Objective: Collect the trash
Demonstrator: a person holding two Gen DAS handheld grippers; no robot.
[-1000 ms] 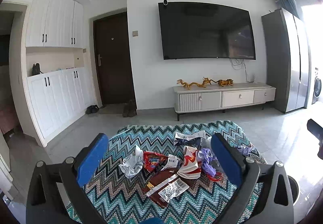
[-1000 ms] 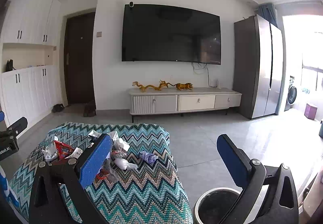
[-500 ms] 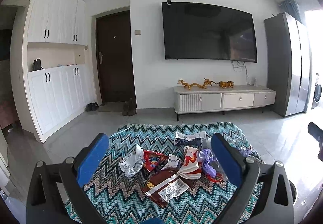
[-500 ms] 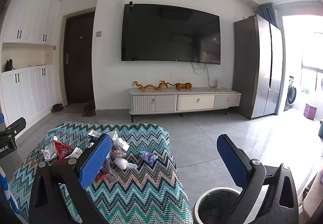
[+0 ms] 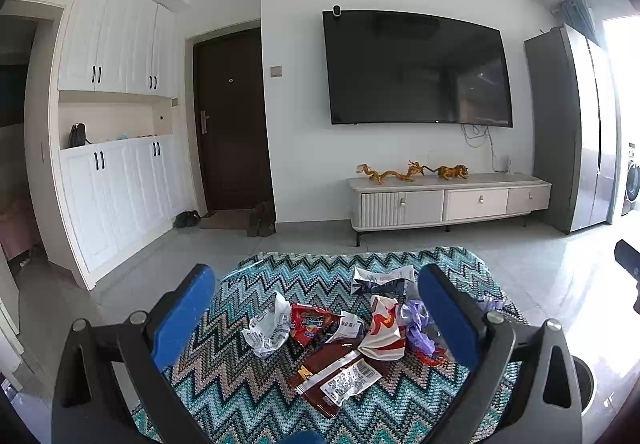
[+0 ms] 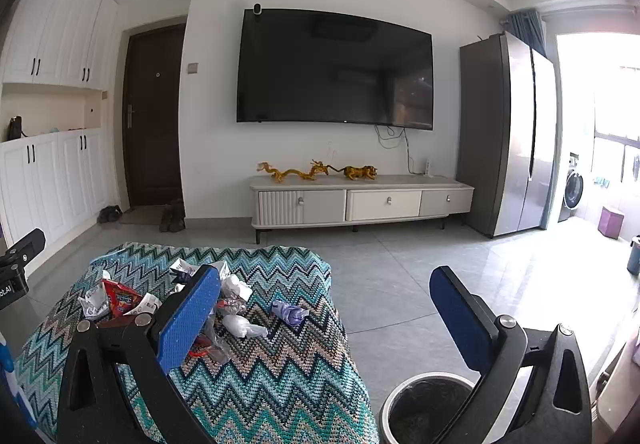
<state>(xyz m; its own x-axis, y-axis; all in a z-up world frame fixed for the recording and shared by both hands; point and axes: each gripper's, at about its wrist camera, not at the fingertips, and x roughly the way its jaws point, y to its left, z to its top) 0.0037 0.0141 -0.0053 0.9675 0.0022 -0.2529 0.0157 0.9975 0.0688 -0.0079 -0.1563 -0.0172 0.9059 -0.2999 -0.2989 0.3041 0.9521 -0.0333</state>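
A: Living room, zigzag-cloth worktop [image 5: 248,384] carried the whole trash pile [image 5: 340,336]; wrappers at 12 o'clock of the left hand-held gripper [image 5: 316,320].

B: Progress?

A: Looked like none. Bin [image 6: 428,404] sat on the floor at 5 o'clock of the worktop, nothing visible inside, though its inside was dim.

B: Grippers?

A: Left one gaped wide above the pile, held nothing. Right hand-held gripper [image 6: 324,316] also wide apart and empty, one finger over the worktop edge, the other over the bin.
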